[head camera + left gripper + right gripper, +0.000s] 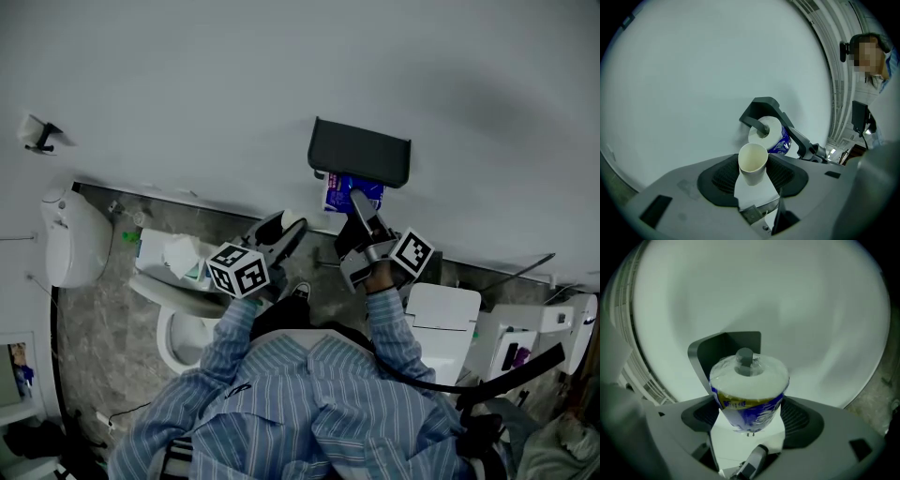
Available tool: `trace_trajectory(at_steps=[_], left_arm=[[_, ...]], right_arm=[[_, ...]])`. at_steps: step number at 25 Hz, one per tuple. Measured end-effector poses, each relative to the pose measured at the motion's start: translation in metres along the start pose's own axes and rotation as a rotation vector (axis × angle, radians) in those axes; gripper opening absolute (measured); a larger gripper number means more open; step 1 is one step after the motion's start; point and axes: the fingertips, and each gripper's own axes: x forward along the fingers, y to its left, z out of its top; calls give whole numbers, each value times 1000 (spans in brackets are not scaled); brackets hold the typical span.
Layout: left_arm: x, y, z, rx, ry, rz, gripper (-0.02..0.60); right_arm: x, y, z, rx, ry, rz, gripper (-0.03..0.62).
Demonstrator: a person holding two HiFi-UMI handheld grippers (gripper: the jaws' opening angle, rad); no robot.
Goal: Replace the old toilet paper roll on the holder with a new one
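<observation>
A dark grey holder (359,153) hangs on the pale wall. The new roll (343,193), in blue and white plastic wrap, sits under it with my right gripper (357,204) shut on it. In the right gripper view the holder's spindle (744,357) pokes through the core of the new roll (749,390), which sits between the jaws. My left gripper (286,228) hovers to the holder's lower left, shut on the empty cardboard tube (753,164). From the left gripper view the holder (761,108) and the new roll (769,135) lie just beyond the tube.
A toilet (184,319) with packets on its tank (173,255) stands below my left gripper. A white wall unit (73,239) is at the far left and white fixtures (441,323) at the right. A person (876,79) stands at the right edge of the left gripper view.
</observation>
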Motion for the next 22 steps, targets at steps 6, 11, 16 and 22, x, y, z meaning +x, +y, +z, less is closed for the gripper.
trace_trajectory(at_steps=[6, 11, 16, 22], left_arm=[[3, -5, -4, 4, 0, 16, 179], [0, -8, -6, 8, -6, 33, 179], [-2, -12, -9, 11, -4, 42, 179], [-6, -22, -14, 14, -6, 42, 179]], right_arm=[[8, 2, -15, -69, 108, -6, 410], [6, 3, -18, -92, 140, -5, 411], [-6, 8, -21, -212, 194, -4, 411], [-20, 13, -25, -208, 203, 4, 411]])
